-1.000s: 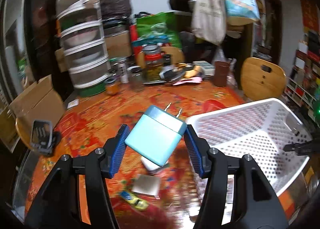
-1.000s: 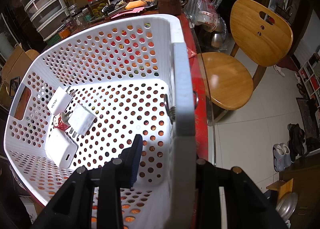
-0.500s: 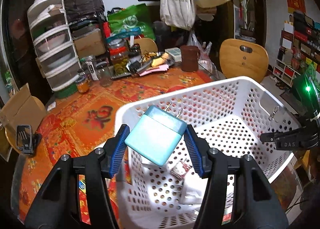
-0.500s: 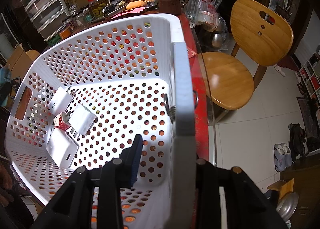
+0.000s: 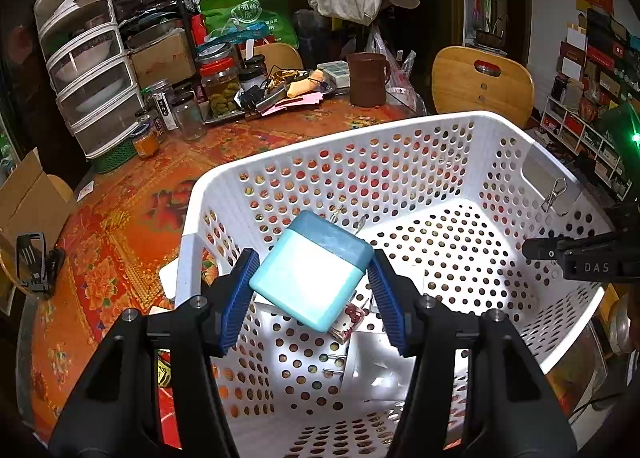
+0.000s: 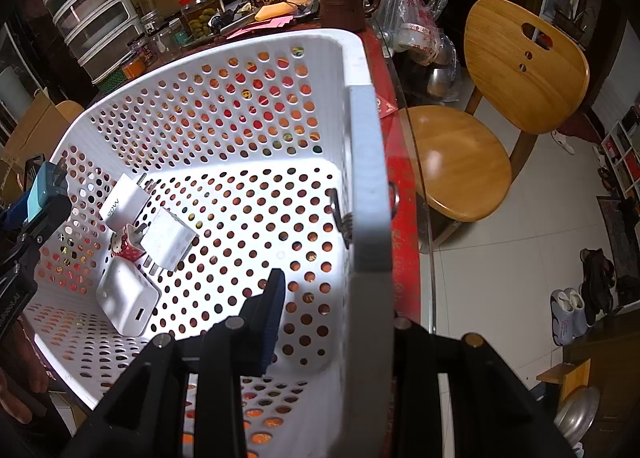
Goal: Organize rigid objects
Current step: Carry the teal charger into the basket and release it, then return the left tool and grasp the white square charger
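Note:
My left gripper (image 5: 312, 298) is shut on a light blue wall charger (image 5: 312, 276) with two metal prongs pointing away, held above the inside of a white perforated basket (image 5: 400, 126). It also shows at the left edge of the right wrist view (image 6: 38, 190). My right gripper (image 6: 328, 314) is shut on the basket's right rim (image 6: 370, 194), one finger inside and one outside. Three white chargers (image 6: 128, 300) and a small red-and-white charger (image 6: 126, 244) lie on the basket floor.
The basket sits on a table with a red and orange floral cloth (image 5: 120, 226). Jars (image 5: 218, 86), a brown mug (image 5: 368, 78), stacked drawers (image 5: 88, 66) and clutter stand at the back. A wooden chair (image 6: 516, 78) stands right of the table.
My left gripper has carried the blue charger from over the tablecloth rightward to over the basket's inside. The right gripper has kept its hold on the basket rim.

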The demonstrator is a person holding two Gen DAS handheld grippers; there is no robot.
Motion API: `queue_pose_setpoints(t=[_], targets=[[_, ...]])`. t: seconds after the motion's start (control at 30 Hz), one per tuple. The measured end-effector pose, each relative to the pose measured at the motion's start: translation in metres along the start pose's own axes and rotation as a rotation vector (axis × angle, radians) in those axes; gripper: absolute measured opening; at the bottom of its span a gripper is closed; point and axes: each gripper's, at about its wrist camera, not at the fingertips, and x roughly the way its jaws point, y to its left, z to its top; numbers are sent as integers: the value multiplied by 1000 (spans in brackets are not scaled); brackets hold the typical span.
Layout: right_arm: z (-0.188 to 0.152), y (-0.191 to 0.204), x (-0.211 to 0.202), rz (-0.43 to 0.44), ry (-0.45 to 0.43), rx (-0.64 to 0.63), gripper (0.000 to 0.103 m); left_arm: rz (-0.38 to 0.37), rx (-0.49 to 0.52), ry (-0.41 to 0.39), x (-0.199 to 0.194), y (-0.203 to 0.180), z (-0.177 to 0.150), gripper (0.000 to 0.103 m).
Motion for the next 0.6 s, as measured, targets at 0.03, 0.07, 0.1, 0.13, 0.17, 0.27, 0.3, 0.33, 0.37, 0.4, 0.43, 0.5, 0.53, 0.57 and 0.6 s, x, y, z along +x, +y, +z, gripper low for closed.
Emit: queue_pose_setpoints(t=[0.03, 0.07, 0.1, 0.13, 0.17, 0.27, 0.3, 0.33, 0.37, 0.4, 0.43, 0.5, 0.53, 0.57, 0.6], targets=[[0, 0, 0, 0, -1, 0, 32, 1, 4, 3, 2, -1, -1, 54], [0, 0, 0, 0, -1, 1, 32, 1, 6, 8, 3, -1, -1, 54], [0, 0, 0, 1, -1, 1, 32, -3, 4, 11, 5, -1, -2, 54], [0, 0, 0, 0, -1, 1, 32, -3, 4, 16, 8, -1, -3, 54], [0, 0, 0, 1, -1, 1, 32, -3, 5, 19, 9, -1, -4, 54], [0, 0, 0, 1, -1, 0, 32, -2, 26, 21, 11, -5, -7, 67], [0, 0, 0, 2, -1, 0, 32, 6, 34, 7, 9, -6, -8, 72], [0, 0, 0, 2, -1, 0, 32, 13, 42, -17, 4, -6, -9, 83], [0, 0, 0, 2, -1, 0, 32, 14, 44, -31, 1, -5, -9, 91], [0, 0, 0, 2, -1, 1, 32, 16, 44, -46, -4, -5, -9, 93], [0, 0, 0, 1, 0, 0, 32, 18, 45, -64, -10, -3, -9, 94], [0, 0, -1, 1, 2, -2, 32, 28, 50, -88, -21, 0, -8, 94], [0, -1, -1, 1, 1, -2, 32, 36, 52, -104, -28, 4, -8, 94], [0, 0, -1, 2, 1, -1, 32, 42, 48, -116, -35, 9, -8, 94], [0, 0, -1, 1, 2, -2, 32, 43, 36, -128, -42, 17, -7, 95]])
